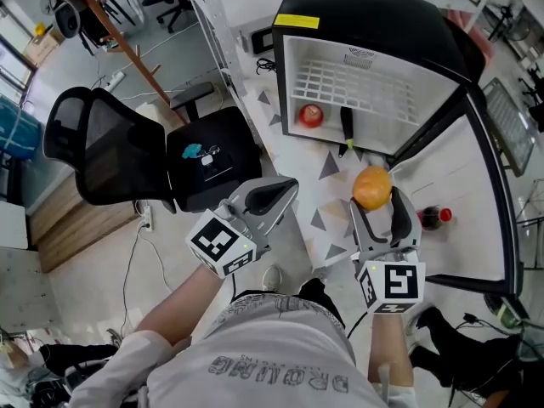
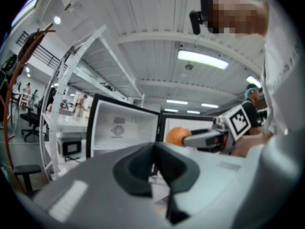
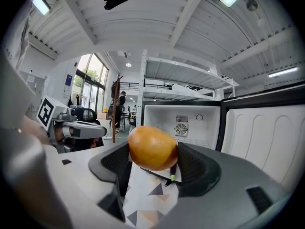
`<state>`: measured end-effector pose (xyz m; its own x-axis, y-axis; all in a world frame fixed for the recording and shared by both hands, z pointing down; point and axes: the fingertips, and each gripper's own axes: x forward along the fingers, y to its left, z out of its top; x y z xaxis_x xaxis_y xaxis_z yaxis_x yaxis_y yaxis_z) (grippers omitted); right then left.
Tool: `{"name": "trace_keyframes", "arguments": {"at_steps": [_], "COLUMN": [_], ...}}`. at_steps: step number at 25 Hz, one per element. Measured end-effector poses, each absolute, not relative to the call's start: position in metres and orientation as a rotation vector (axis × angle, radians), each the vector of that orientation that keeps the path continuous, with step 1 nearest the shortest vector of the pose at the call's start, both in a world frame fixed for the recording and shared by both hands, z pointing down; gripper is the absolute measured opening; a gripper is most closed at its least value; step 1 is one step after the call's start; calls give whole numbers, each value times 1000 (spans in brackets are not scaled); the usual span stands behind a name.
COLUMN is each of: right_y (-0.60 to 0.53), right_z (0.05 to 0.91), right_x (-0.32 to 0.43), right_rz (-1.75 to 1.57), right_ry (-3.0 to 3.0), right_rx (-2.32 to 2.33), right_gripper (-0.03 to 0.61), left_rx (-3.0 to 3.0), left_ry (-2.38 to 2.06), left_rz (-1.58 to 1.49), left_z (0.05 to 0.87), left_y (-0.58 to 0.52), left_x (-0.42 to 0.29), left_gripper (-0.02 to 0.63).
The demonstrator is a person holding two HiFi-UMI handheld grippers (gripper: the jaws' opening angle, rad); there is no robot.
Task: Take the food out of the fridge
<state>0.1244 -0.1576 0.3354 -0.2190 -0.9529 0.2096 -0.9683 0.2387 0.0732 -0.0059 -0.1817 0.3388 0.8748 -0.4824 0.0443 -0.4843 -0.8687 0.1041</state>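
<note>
Right gripper: jaws clamped on an orange-yellow fruit, held clear of the open mini fridge ahead.
Left gripper: jaws together, empty, level with the right one and to its left.
Inside the fridge: red round fruit, dark elongated item.
Right of the right gripper: dark bottle.
Left of the left gripper: black office chair.
</note>
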Motion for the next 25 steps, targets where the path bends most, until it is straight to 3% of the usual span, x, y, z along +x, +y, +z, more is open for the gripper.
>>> {"name": "trace_keyframes", "arguments": {"at_steps": [25], "right_y": [-164], "right_z": [337], "right_x": [128], "right_rz": [124], "right_ry": [-2288], "right_rx": [1803], "right_gripper": [319], "left_rx": [2922], "left_ry": [-750], "left_rz": [24], "left_z": [342], "left_y": [-186], "left_x": [-2], "left_gripper": [6]}}
